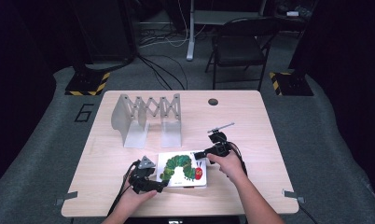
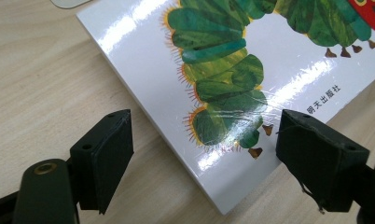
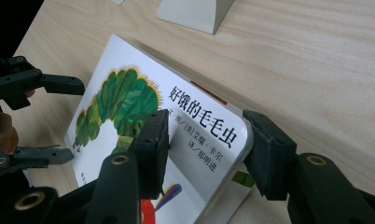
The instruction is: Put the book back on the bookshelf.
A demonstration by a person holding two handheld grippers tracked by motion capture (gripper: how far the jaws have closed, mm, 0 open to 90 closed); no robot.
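- Glossy white cover with a green caterpillar on it: that picture book (image 1: 182,169) lies flat on the near part of the pale wooden table (image 1: 251,121), between the person's two hands.
- Behind it, nearer the middle of the table, stands a grey expanding book rack (image 1: 146,116), apart from the book and with nothing in its slots.
- At the book's near left corner sits the left gripper (image 1: 154,185); in its own view the black jaws stand wide apart, straddling that corner, one over bare wood and one over the cover's edge, pinching nothing.
- The right gripper (image 1: 200,154) is at the far right corner. Its view shows one pad (image 3: 153,149) over the printed cover and the other just off the rounded corner; the jaws are parted with the corner between them, not yet clamped as far as I can see.
- My reading is that this is the grasp stage: both tools are lined up on opposite corners and the lift has not begun.
- Next, I would guess, the jaws need to close on the edges, then the book must be raised, turned upright and carried to a slot in the rack.
- That slick cover looks likely to slip unless the bite is firm.
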